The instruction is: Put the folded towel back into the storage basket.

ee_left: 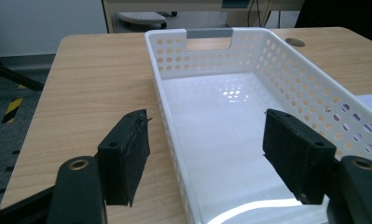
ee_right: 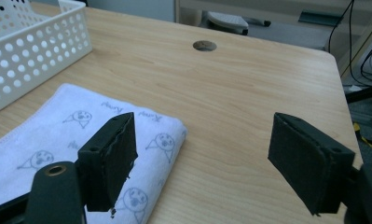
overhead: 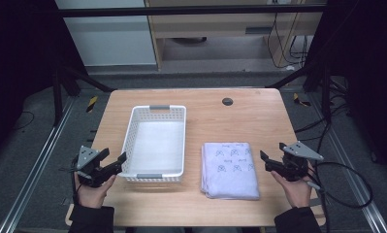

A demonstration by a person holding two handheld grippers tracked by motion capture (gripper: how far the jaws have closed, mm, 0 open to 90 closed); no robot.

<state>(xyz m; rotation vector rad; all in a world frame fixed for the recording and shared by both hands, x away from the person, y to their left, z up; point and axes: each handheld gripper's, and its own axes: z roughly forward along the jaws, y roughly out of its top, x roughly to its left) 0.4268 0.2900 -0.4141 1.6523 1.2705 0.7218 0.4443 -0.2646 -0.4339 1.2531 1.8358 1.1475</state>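
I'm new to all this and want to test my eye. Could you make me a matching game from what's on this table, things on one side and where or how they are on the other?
Things:
1. white basket
2. folded towel
3. round hole in the tabletop
4. left gripper

Place or state:
A. lies flat in front of the right gripper, printed with small cartoon faces
B. jaws open, beside the basket's near left corner
C. far side of the table, right of the basket
D. empty, with perforated walls and grey handles

Pairs: 1-D, 2-A, 3-C, 4-B
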